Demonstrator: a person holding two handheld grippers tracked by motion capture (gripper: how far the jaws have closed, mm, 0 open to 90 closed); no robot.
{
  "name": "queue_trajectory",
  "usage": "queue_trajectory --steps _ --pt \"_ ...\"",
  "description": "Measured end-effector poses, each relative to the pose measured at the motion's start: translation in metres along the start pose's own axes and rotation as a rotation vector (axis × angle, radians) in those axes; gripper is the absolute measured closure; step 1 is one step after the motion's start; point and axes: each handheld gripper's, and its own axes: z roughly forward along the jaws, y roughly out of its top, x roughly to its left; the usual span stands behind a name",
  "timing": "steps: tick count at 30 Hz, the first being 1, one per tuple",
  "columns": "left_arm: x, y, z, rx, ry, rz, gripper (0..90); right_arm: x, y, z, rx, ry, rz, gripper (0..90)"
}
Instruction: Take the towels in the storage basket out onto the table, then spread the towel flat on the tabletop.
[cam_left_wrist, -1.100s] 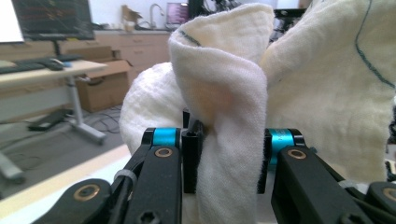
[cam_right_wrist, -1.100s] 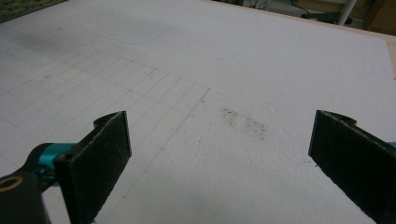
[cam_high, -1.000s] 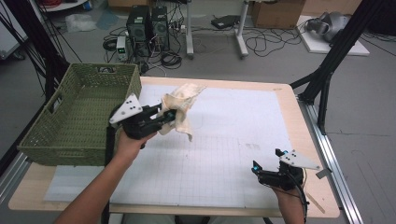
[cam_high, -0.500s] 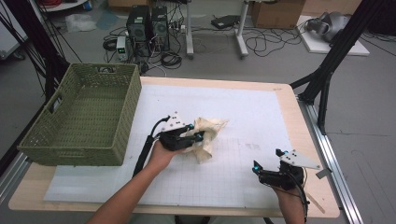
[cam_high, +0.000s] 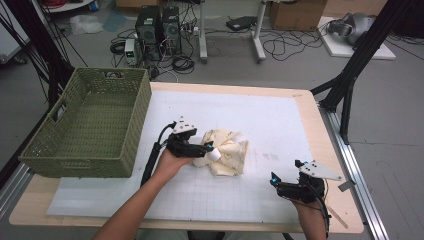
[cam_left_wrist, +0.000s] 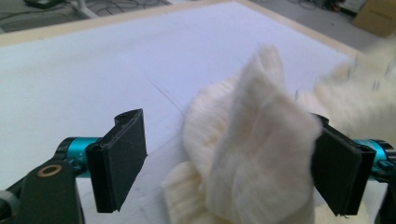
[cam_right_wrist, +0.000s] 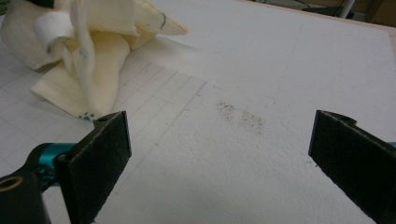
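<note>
A crumpled cream cloth (cam_high: 227, 156) lies on the white gridded mat (cam_high: 240, 112) near the table's middle. My left gripper (cam_high: 209, 150) sits low at the cloth's left side. Its jaws have just been opening and now stand wide in the left gripper view (cam_left_wrist: 229, 172). A fold of the cloth (cam_left_wrist: 254, 149) still stands between them, leaning by the right pad and apart from the left one. My right gripper (cam_high: 274, 181) rests near the front right of the mat. It is open (cam_right_wrist: 219, 163) over bare mat, and the cloth (cam_right_wrist: 93, 56) lies farther off to its upper left.
A green woven basket (cam_high: 135, 127) stands on the table's left end, close to my left forearm. The wooden table edge (cam_high: 330, 145) runs along the right. A black frame leg (cam_high: 350, 80) rises beyond the right corner, with cables and computers on the floor behind.
My left gripper came away from the basket, down and right to the mat's middle with the cloth, and its jaws have spread. The cloth now rests on the mat. The right gripper stayed put.
</note>
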Motion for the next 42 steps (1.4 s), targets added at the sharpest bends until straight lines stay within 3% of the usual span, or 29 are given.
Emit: queue_trajectory --steps 2,6,8,12,17,37,42 --pt "0.002 0.002 -0.011 -0.021 -0.002 -0.002 19.5 0.001 0.001 0.0 0.001 0.002 0.001 4.9" --pt "0.006 -0.005 -0.034 -0.061 -0.013 0.033 19.3 0.002 0.001 0.001 0.0 0.001 -0.005 4.9" --pt "0.009 -0.012 -0.046 -0.068 0.0 0.049 19.3 0.002 0.001 0.001 0.003 0.001 0.001 4.9" --pt "0.017 -0.03 -0.068 -0.09 0.034 0.033 19.2 0.002 0.001 0.001 0.0 0.0 -0.002 4.9" --pt "0.021 -0.05 -0.087 -0.132 0.034 0.043 19.2 0.001 0.0 0.0 -0.003 -0.006 0.002 4.9" --pt "0.023 -0.052 -0.091 -0.13 0.028 0.045 18.7 0.001 0.001 0.002 0.001 -0.013 -0.003 4.9" --pt "0.022 -0.051 -0.088 -0.123 0.001 0.039 22.0 0.0 0.0 0.001 0.001 -0.019 -0.002 4.9"
